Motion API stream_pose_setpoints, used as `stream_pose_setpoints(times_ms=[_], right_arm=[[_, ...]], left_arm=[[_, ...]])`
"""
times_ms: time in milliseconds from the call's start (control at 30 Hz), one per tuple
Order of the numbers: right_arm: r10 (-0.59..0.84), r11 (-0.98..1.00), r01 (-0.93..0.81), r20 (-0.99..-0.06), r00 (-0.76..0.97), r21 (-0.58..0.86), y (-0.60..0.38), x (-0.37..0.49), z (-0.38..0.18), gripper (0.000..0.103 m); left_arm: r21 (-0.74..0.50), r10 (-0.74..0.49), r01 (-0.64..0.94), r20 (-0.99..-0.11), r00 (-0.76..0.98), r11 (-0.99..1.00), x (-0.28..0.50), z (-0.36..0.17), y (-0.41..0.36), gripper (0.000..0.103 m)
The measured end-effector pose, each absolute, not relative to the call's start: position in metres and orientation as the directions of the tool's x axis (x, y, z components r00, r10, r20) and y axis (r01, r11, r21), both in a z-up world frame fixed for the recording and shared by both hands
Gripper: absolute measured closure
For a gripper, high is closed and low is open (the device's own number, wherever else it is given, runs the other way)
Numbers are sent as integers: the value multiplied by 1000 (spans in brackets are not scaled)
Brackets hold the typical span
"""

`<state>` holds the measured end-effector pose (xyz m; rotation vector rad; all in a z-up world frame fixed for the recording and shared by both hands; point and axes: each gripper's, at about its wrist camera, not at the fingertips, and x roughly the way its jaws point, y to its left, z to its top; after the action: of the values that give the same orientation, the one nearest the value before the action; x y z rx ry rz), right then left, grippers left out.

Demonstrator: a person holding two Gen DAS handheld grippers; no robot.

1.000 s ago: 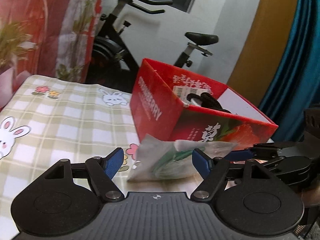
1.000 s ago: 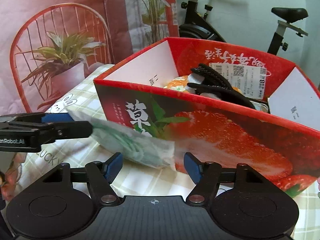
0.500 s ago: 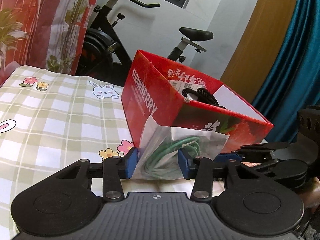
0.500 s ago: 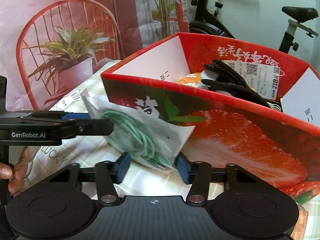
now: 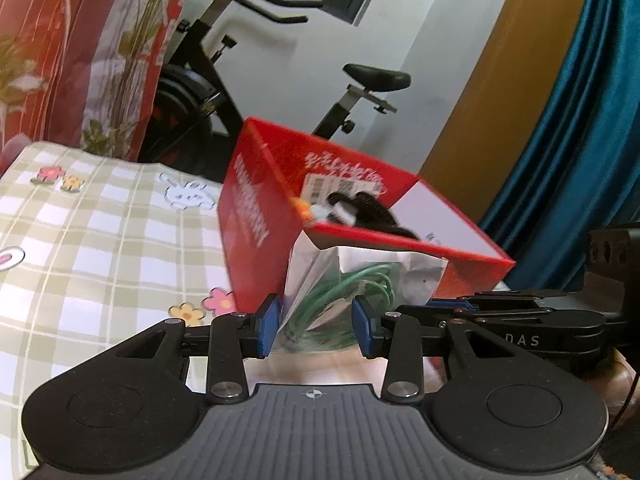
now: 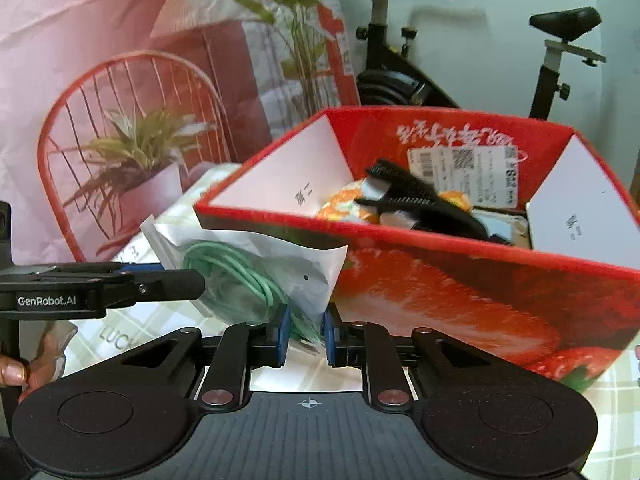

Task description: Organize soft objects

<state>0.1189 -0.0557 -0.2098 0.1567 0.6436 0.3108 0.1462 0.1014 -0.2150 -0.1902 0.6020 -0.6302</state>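
Green cable coiled inside a clear plastic pouch (image 5: 360,284) sits between the blue pads of both grippers, just in front of the red strawberry box (image 6: 460,280) on the checked tablecloth (image 5: 100,240). The left gripper (image 5: 315,330) is closing on one end of the pouch, pads pressing its sides. The right gripper (image 6: 305,334) is closing tighter on the other end, pinching it. Black straps (image 6: 416,200) and an orange item lie inside the box.
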Motion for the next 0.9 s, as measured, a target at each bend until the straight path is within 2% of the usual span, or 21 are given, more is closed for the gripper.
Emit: stream_pose_setpoints(times_ms=[500, 900], right_arm=[[329, 936, -232, -431, 840, 263, -90, 85, -159, 87], [318, 938, -233, -369, 874, 257, -116, 83, -131, 87]], left_arm=[[-301, -604, 524, -420, 677, 797, 119, -160, 71, 62], [-318, -612, 523, -396, 685, 791, 131, -146, 52, 62]])
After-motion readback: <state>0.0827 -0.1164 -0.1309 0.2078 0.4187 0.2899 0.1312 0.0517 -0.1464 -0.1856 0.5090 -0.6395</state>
